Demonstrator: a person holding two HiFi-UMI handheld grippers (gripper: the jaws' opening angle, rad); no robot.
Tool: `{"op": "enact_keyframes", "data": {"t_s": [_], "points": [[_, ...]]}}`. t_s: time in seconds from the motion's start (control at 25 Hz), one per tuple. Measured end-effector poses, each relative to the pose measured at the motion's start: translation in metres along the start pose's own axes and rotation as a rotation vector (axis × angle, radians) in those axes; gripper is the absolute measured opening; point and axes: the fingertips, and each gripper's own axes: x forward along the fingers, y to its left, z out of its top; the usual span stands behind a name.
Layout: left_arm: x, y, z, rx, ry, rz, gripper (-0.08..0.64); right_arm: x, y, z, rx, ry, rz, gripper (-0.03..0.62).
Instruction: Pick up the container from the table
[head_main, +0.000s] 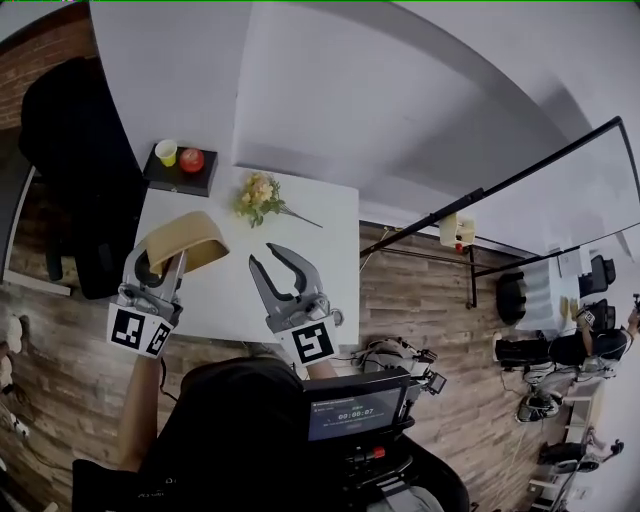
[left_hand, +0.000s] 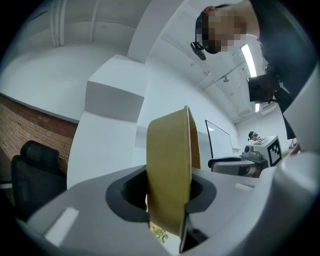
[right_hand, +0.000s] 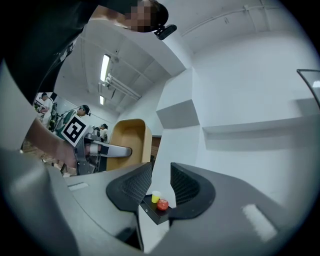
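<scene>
A tan paper container (head_main: 188, 238) hangs tilted above the left end of the white table (head_main: 310, 235). My left gripper (head_main: 160, 264) is shut on its wall; in the left gripper view the container (left_hand: 169, 170) stands edge-on between the two jaws of that gripper (left_hand: 167, 202), which press on it. My right gripper (head_main: 263, 253) stands open over the table's middle with nothing between its fingers. From the right gripper view the container (right_hand: 129, 142) shows to the left, its open side towards me, with the left gripper (right_hand: 97, 148) clamped on it.
A black tray (head_main: 181, 172) at the table's far left corner carries a yellow cup (head_main: 166, 152) and a red apple (head_main: 192, 159). A bunch of flowers (head_main: 258, 195) lies at the far edge. A black chair (head_main: 70, 150) stands to the left, a whiteboard frame (head_main: 500, 190) to the right.
</scene>
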Motion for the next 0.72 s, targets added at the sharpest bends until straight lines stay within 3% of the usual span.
{"op": "enact_keyframes", "data": {"t_s": [0.72], "points": [[-0.015, -0.003, -0.002, 0.064, -0.01, 0.009, 0.127, 0.005, 0.006, 0.005, -0.052, -0.007, 0.036, 0.133]]}}
